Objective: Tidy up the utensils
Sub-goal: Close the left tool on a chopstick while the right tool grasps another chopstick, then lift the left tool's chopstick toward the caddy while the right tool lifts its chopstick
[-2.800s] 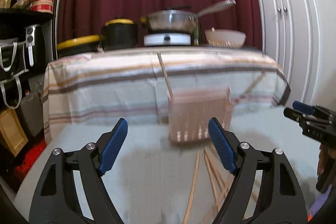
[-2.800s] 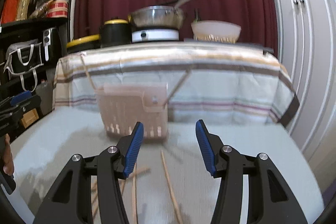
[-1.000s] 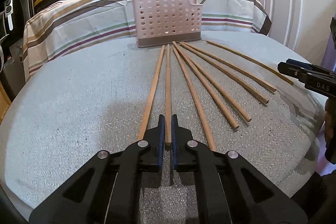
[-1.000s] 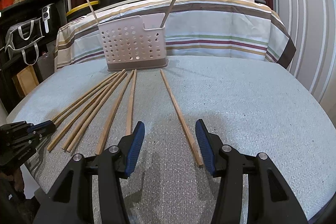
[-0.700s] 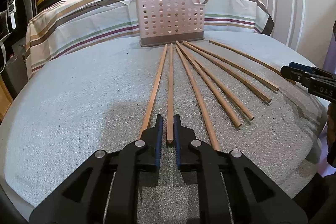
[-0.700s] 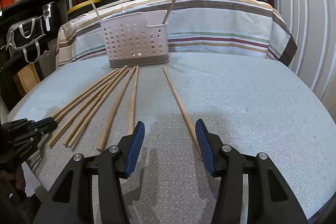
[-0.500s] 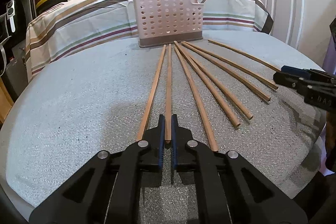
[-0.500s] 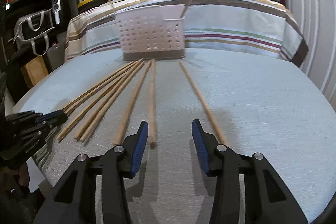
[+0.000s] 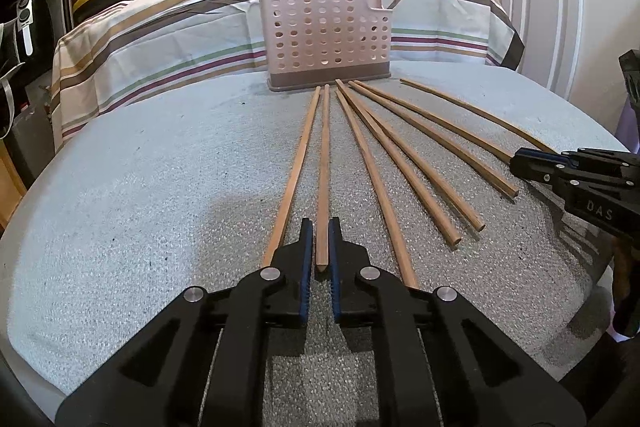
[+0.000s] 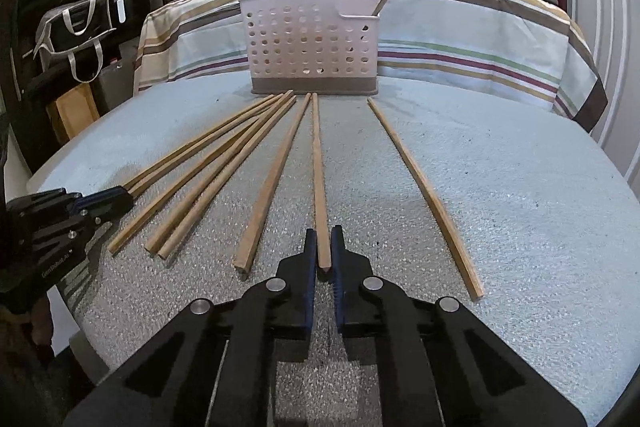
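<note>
Left tongs (image 9: 318,251) sat closed on the near end of one chopstick (image 9: 325,163), second from the left in the fan, low over the counter (image 9: 140,187). Right tongs (image 10: 324,255) had clamped shut on the butt of another chopstick (image 10: 318,167), the second stick in from the right end of the row. Each stick ran straight ahead from its tongs toward the pink perforated caddy (image 9: 326,31) standing at the far end of the fan, well ahead of both tongs.

Sticks lay spread with tips gathered at the caddy's base and butts toward the person, probably so each end could be pinched singly. Five loose chopsticks lay flat alongside, and two already leaned inside the caddy (image 10: 312,35).

Judged step: both grips made, lifting not begun.
</note>
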